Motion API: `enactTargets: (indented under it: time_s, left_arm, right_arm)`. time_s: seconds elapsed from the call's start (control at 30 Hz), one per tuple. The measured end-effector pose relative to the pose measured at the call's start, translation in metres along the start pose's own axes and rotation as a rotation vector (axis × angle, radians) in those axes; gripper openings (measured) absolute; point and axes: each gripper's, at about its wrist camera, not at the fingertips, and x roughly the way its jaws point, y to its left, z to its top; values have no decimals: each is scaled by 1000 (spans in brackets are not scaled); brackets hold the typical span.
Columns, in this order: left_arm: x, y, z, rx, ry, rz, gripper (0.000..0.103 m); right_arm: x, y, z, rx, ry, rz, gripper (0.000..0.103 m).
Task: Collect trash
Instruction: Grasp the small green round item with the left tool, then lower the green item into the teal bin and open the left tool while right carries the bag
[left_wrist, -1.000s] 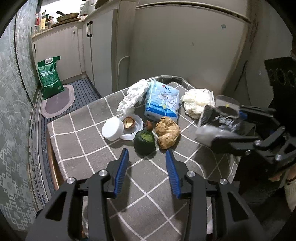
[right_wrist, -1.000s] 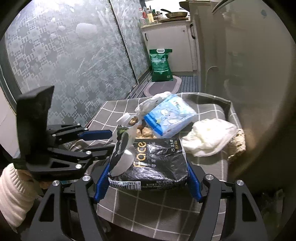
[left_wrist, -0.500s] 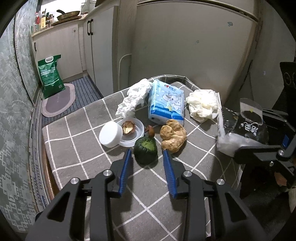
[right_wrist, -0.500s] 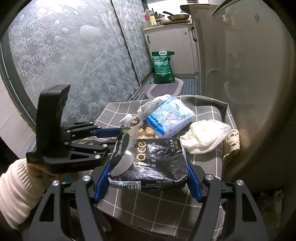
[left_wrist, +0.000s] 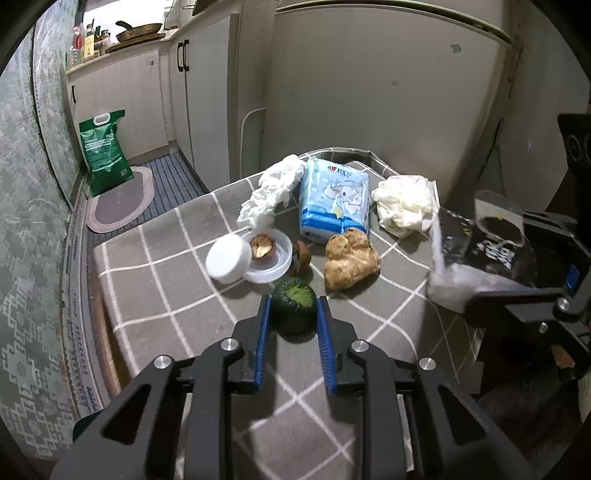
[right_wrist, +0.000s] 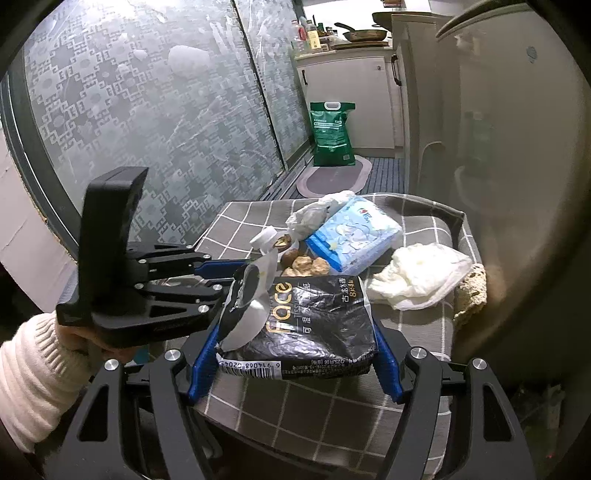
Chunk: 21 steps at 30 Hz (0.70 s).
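Your desk (left_wrist: 155, 280) wears a grey checked cloth. Your right gripper (right_wrist: 291, 354) is clamped on the black tissue pack (right_wrist: 314, 325) at the near right edge. Your left gripper (left_wrist: 293, 321) sits partly open, its fingers around the small green squash (left_wrist: 294, 300) near the desk's middle.

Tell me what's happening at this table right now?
A person with a gripper in each hand is clearing trash off a checked tablecloth. The right gripper is shut on a black tissue pack, held above the table's near edge. The left gripper has its blue fingers on either side of a small green round piece, not visibly clamped yet. A blue tissue pack, crumpled white wrappers, a ginger-like lump and an open white container remain on the cloth.
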Motion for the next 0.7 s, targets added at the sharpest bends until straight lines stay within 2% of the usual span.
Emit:
enactTargets:
  time_s: [0.43,0.7]
  left_arm:
    - [-65,40,-29,-93,-63,79,26]
    - [-94,75,-61,-160,-56,146,26]
  right_arm:
    - [18,56,15,-75,5,40,71]
    - [38,104,24,-131,21,85,71]
